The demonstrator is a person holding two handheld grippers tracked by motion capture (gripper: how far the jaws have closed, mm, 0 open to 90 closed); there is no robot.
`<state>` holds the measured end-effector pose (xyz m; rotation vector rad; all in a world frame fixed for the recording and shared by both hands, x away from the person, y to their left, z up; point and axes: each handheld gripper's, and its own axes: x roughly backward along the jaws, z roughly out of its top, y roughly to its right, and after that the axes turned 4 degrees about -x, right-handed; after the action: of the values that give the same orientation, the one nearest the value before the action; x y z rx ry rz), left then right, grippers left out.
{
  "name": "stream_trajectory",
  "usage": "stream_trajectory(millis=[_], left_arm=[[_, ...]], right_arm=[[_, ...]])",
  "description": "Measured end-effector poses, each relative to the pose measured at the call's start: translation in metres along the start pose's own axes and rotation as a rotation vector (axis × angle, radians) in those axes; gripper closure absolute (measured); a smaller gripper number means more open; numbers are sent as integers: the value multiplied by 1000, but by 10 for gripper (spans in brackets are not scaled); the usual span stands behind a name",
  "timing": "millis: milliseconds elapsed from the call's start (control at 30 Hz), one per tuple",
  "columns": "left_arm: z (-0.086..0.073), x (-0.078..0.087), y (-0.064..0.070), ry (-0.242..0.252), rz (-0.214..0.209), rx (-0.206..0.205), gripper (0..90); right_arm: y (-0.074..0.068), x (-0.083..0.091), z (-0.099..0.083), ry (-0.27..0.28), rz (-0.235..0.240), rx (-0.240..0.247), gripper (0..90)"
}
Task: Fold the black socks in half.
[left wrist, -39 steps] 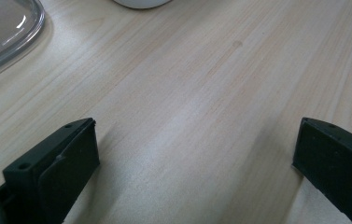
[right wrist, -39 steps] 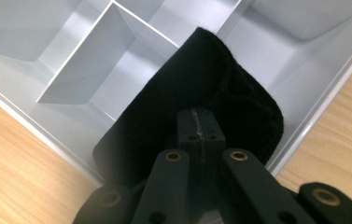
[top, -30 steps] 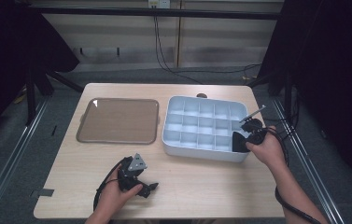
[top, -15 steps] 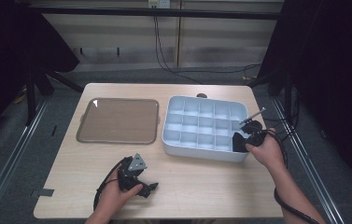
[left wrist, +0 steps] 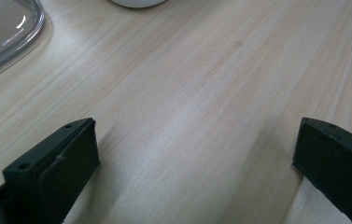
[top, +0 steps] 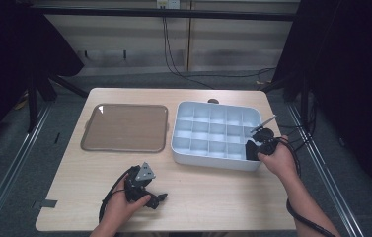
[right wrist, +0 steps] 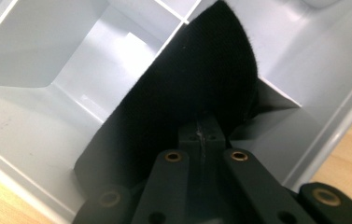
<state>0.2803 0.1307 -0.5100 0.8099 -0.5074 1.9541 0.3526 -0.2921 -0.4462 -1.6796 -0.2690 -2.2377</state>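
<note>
While the right gripper (right wrist: 201,140) has its jaws pinched tight on the black cloth (right wrist: 197,93), hanging over the near right corner cell of the white divider box (top: 213,158), lower it straight so the cloth clears the partition walls before letting go. Other cells look empty; the clear lid (top: 124,127) lies bare to the left. Left gripper (left wrist: 192,158) rests on the table (left wrist: 201,84), jaws spread wide, holding nothing.

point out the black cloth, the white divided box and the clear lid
black cloth (right wrist: 197,88), right gripper view, middle of the fabric
white divided box (top: 212,160), high view, near outer wall
clear lid (top: 124,127), high view, centre of its flat panel
</note>
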Motion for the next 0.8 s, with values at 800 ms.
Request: stream_trajectory(millis=[800], left_arm=[[0,0,0,0,-1,2,0]], right_arm=[[2,-2,1,12,-13,28,900]])
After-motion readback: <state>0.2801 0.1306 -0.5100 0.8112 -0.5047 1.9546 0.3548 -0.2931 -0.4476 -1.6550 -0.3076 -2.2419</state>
